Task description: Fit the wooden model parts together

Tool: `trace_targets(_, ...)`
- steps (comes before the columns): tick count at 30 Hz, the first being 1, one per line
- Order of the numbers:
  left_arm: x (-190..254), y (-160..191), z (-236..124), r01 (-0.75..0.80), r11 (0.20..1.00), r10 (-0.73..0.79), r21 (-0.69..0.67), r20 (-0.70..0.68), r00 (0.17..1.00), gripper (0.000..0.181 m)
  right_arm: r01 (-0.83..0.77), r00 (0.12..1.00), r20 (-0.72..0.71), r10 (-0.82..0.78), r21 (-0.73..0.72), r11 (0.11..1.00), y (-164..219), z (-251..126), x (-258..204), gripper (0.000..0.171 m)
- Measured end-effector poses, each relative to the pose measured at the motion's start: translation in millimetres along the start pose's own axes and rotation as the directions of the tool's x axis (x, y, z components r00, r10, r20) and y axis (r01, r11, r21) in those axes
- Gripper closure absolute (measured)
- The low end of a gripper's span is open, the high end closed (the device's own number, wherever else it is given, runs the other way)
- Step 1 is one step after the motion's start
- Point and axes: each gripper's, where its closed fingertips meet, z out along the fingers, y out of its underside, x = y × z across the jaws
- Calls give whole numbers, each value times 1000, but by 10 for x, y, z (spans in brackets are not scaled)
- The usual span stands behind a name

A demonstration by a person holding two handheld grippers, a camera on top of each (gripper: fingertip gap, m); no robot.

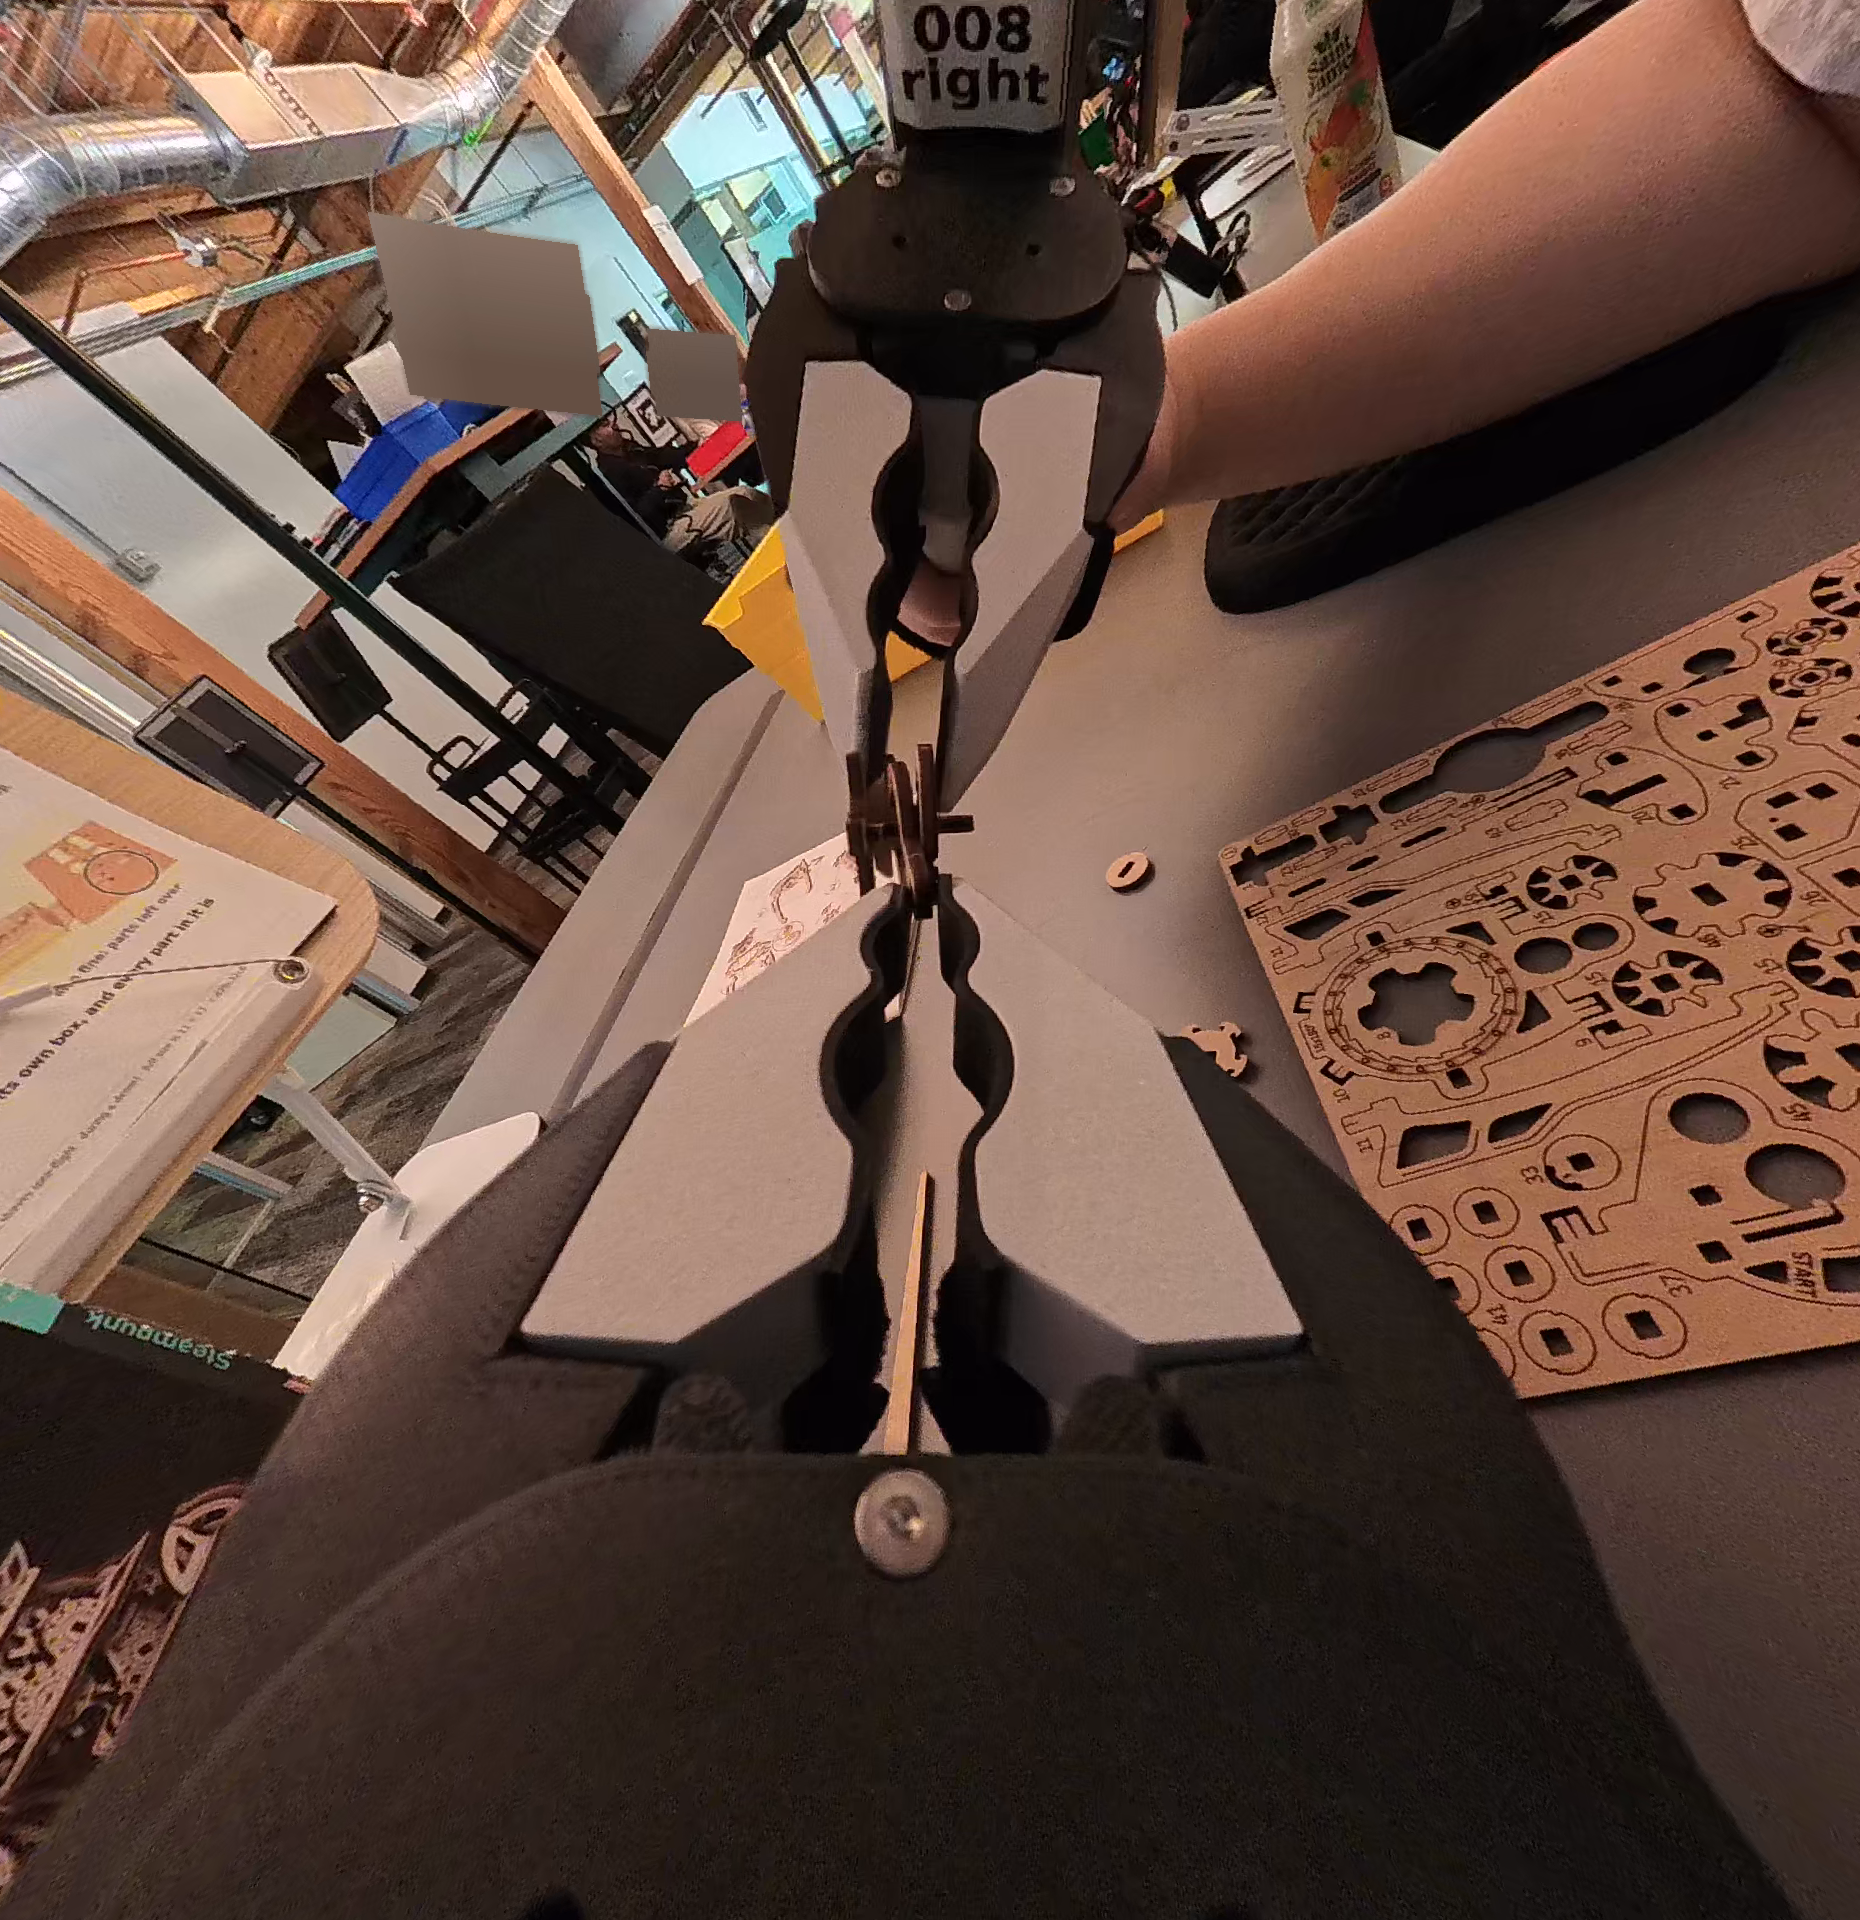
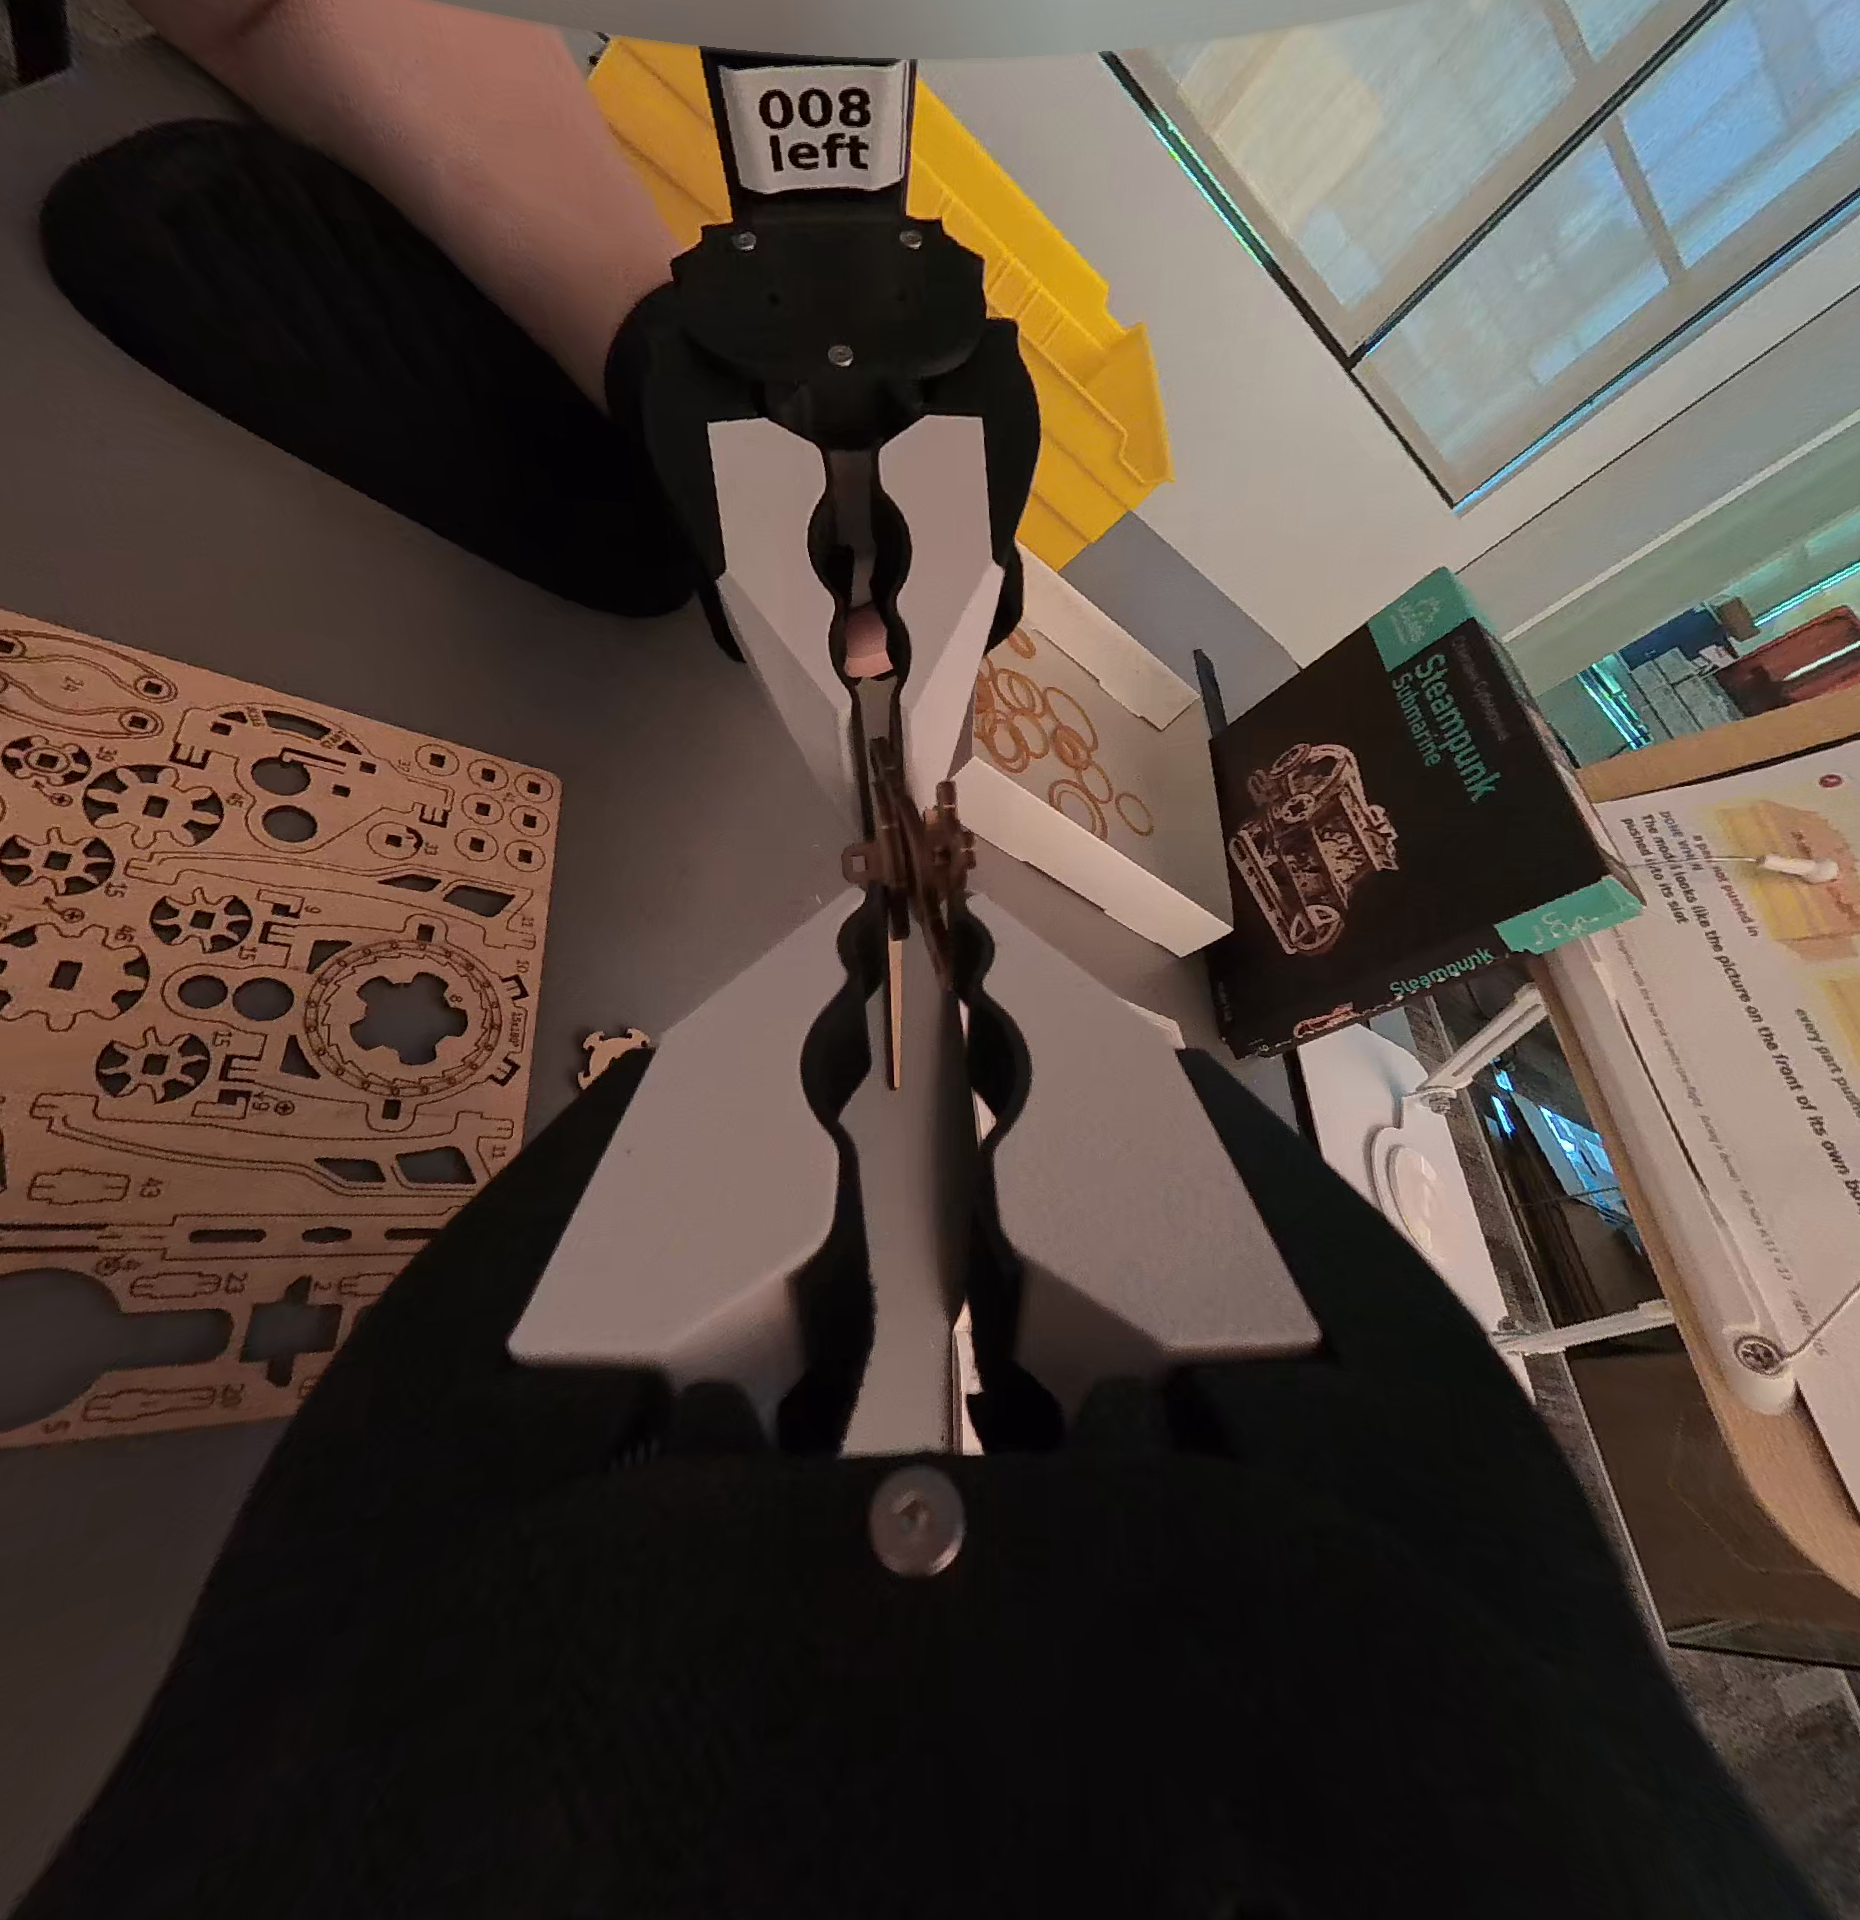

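My two grippers meet tip to tip above the grey table point(image 1: 1321, 665). A small wooden gear assembly point(image 1: 898, 826) on a short axle sits between them; it also shows in the right wrist view point(image 2: 913, 844). My left gripper point(image 1: 918, 904) is shut on a thin flat wooden part point(image 1: 910, 1320) seen edge-on, which joins the gears. My right gripper point(image 2: 910, 920) is shut on another thin gear part point(image 2: 893, 1013). In each view the other gripper comes in from the top: the right gripper point(image 1: 910, 774) and the left gripper point(image 2: 872, 748).
A plywood sheet of cut-out parts point(image 1: 1591, 997) lies beside the grippers, also in the right wrist view point(image 2: 230, 997). A loose washer point(image 1: 1128, 868) and a small wooden piece point(image 1: 1217, 1044) lie near it. A black wrist rest point(image 1: 1477, 499), yellow bin point(image 2: 1061, 343), white box of rubber bands point(image 2: 1071, 769) and model box point(image 2: 1404, 810) stand around. Only a small space, under 4 cm, lies between the two pairs of fingers.
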Motion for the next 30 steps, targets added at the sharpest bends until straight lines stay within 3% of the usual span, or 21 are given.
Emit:
trace_targets(22, -4, 8, 10, 21, 1000, -21, -5, -2, 1000, 177, -51, 998, 47, 52, -19, 999, 39, 12, -47, 166)
trace_targets(30, -79, 61, 27, 91, 996, -91, -20, 18, 996, 144, -71, 996, 58, 73, -39, 997, 68, 27, -56, 167)
